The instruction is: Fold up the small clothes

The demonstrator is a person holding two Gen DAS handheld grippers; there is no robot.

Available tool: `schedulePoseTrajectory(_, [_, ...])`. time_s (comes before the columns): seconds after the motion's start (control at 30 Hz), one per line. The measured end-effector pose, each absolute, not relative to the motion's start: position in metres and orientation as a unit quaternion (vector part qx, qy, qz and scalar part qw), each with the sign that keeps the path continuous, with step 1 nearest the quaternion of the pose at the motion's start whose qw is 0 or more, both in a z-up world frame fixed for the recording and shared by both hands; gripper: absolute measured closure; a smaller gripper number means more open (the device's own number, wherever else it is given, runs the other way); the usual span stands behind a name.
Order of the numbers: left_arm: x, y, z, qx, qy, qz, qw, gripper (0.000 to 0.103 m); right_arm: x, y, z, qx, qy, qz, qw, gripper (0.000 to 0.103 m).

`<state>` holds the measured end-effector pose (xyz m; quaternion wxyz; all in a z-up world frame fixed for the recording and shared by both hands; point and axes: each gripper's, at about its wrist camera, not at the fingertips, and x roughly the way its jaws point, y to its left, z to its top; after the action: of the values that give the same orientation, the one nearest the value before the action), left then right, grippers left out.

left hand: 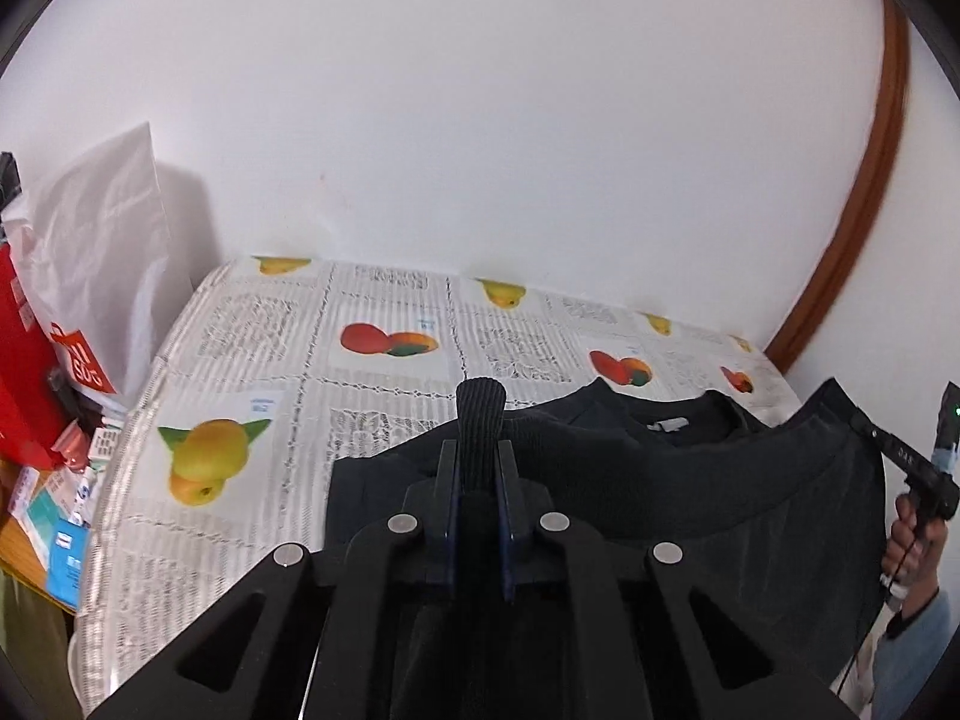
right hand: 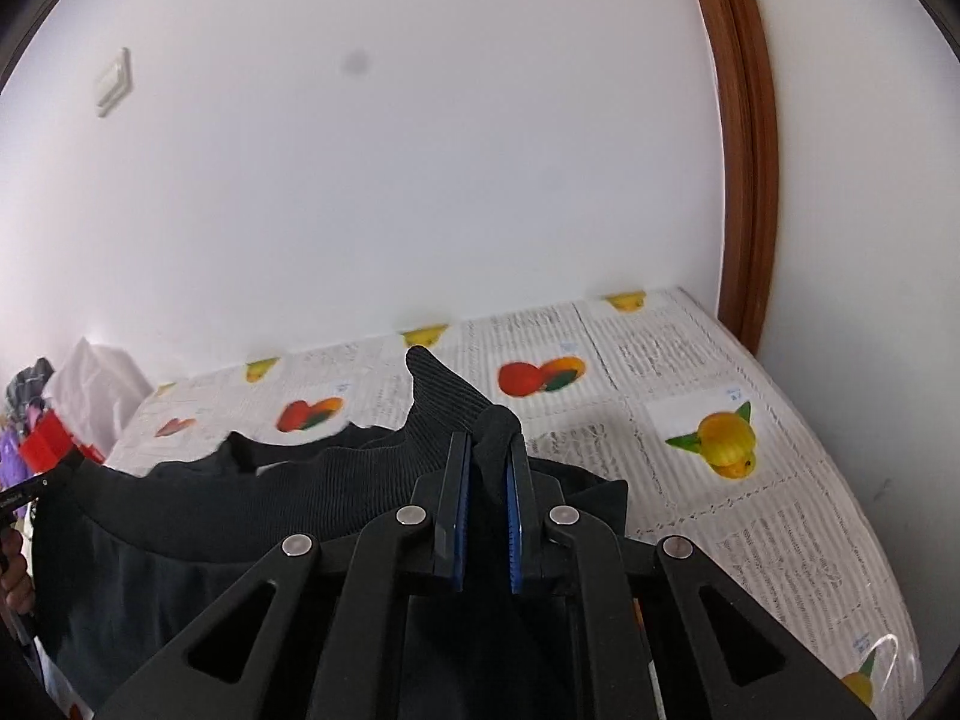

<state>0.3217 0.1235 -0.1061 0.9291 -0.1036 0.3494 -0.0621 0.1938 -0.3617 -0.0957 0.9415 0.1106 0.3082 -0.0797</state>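
- Left tool (left hand: 478,483): narrow, clamped on a ribbed corner of the black sweater (left hand: 690,480); the cuff-like end pokes up past the fingertips.
- Right tool (right hand: 487,480): also narrow, pinching a bunched ribbed edge of the same garment. Only a thin bite of cloth sits between my blue pads (right hand: 462,504).
- Sweater hangs lifted between the two tools, its collar end draped on the desk (left hand: 372,324) with the fruit-print cover; the rest sags toward me.
- Risk: the right-hand pinch looks shallow. A pull apart to tension the hem could slip the knit out, I judge.
- Risk: uneven height between my hands would skew the fold line and the far edge would land crooked.
- Risk: dragging the draped part may ruck the cover.
- Clutter and a white shopping bag (left hand: 102,252) stand off the desk's left edge; a wide left swing could snag them.
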Motion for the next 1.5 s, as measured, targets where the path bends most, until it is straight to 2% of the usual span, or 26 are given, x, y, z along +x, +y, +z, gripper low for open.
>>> schedulePoseTrajectory(0.4, [0.354,0.105,-0.158,-0.055,0.405,-0.021,0.912,0.093,0.236,-0.378,-0.16,0.104,0.404,-0.132,0.899,0.092])
schedulePoseTrajectory(0.57, [0.358,0.105,-0.162,-0.053,0.427,-0.02,0.903,0.087,0.224,-0.375,-0.149,0.072,0.421,-0.126,0.896,0.076])
schedulePoseTrajectory(0.73, [0.35,0.099,-0.16,-0.044,0.445,-0.033,0.894,0.073,0.198,-0.37,-0.155,0.004,0.441,-0.142,0.886,0.07])
schedulePoseTrajectory(0.93, [0.322,0.096,-0.157,-0.014,0.456,-0.019,0.89,0.068,0.17,-0.384,-0.162,0.015,0.446,-0.156,0.881,0.065])
schedulePoseTrajectory(1.07, [0.293,0.108,-0.156,-0.007,0.458,-0.001,0.889,0.059,0.15,-0.38,-0.161,0.0,0.451,-0.178,0.875,0.065])
schedulePoseTrajectory(1.27, [0.244,0.14,-0.158,-0.047,0.462,0.003,0.886,0.059,0.114,-0.361,-0.142,-0.001,0.436,-0.214,0.874,0.065])
schedulePoseTrajectory(1.5, [0.182,0.163,-0.169,-0.089,0.465,-0.001,0.881,0.059,0.097,-0.282,-0.12,-0.016,0.413,-0.171,0.894,0.062])
